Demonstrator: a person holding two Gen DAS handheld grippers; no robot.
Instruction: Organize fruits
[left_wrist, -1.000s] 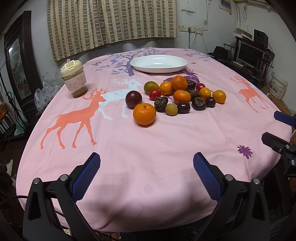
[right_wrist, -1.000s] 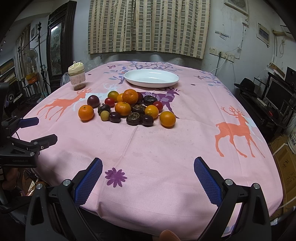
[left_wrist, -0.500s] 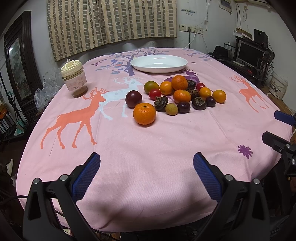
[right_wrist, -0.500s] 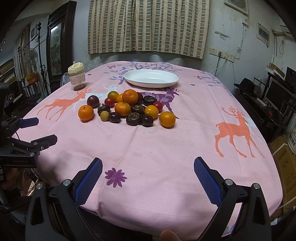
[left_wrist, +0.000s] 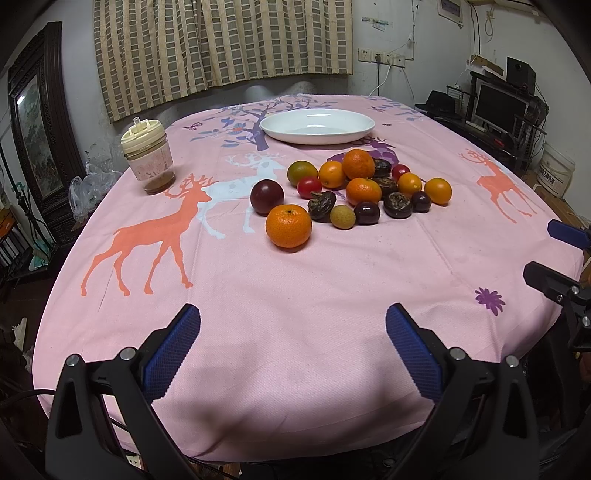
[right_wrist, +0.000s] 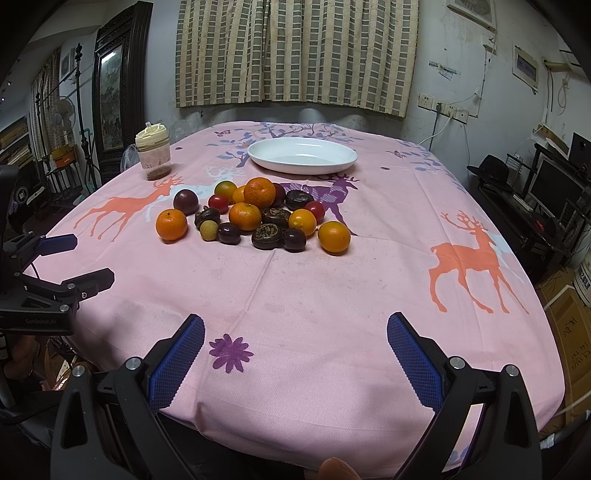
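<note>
Orange mandarins (left_wrist: 288, 225) and dark fruits lie ahead of our wide-open, empty left tongs (left_wrist: 293, 349) and right tongs (right_wrist: 295, 350); nothing grasped yet, so we reach forward next.

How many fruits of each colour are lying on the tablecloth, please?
Orange fruits: 6
Smooth dark purple fruits: 4
Wrinkled dark brown fruits: 4
Red fruits: 2
Green-orange fruit: 1
Pale yellow fruit: 1
Total: 18
</note>
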